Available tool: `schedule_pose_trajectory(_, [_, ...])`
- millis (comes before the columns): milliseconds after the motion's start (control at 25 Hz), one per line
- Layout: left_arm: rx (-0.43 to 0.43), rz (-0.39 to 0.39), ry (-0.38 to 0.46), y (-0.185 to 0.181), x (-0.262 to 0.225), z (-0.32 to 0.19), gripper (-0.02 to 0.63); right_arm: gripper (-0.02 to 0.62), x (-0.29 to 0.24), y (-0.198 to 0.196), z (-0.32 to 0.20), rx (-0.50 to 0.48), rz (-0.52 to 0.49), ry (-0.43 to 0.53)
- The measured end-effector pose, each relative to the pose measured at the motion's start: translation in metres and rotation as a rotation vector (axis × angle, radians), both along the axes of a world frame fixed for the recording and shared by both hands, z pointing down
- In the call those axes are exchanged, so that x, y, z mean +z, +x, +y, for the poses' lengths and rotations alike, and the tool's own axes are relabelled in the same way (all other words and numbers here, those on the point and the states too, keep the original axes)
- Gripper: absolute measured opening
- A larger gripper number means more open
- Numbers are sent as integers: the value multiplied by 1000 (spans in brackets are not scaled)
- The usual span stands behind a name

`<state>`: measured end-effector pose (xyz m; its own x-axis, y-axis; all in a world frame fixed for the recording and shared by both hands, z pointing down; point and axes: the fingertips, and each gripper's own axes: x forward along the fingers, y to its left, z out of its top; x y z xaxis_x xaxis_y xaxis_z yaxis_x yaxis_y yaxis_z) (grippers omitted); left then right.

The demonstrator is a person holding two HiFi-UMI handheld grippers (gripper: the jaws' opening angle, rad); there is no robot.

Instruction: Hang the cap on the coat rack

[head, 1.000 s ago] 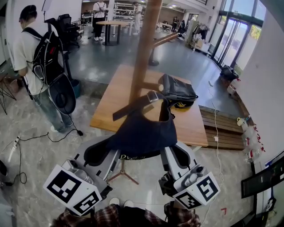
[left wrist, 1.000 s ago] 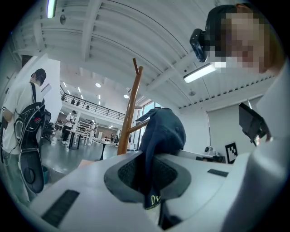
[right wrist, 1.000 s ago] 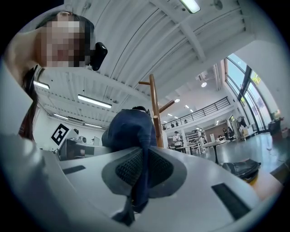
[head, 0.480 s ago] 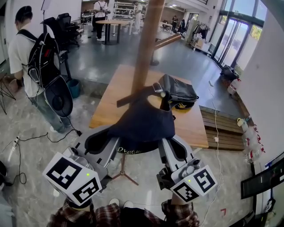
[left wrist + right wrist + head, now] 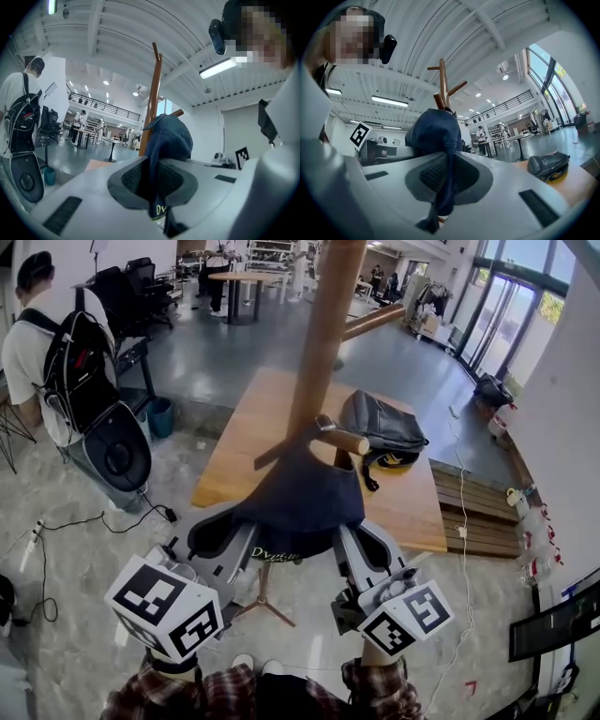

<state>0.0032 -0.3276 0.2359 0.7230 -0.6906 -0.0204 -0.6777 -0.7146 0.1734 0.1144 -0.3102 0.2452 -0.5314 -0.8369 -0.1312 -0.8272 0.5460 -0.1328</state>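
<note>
**A:** Quick, near first. Grippers?

**B:** Left gripper [image 5: 151,183] is pinched narrow on the navy cap [image 5: 300,498], on the rim where the lettering is. Right gripper [image 5: 446,178] is clamped on the fabric at the other side. Both are holding it, with no gap at the pads.

**A:** Where's the cap?

**B:** It's stretched between the two, up against the coat rack [image 5: 323,343], with the crown hanging just under a wooden peg [image 5: 345,440].

**A:** What changed?

**B:** A second ago the peg lay slanted across the cap's back. Now its rounded end pokes out clear past the strap (I think the buckle sits on top of it, hard to be sure). The cap has also closed in on the pole.

**A:** Meaning?

**B:** The strap looks threaded onto the peg, so the hang is nearly done. What's left is letting go on both sides. If the strap is only resting on the tip, it could slide off.

**A:** Farther back?

**B:** Wooden table [image 5: 412,512] behind the rack, with a black backpack [image 5: 384,423] by its far right corner. A person [image 5: 37,343] stands off the table's left edge.
</note>
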Motion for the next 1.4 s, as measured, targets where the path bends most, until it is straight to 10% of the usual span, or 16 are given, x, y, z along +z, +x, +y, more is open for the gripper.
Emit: schedule_pose_trajectory(1400, [-63,169,71,-28,-5,19,127,67,8,15,22,8,-43,44])
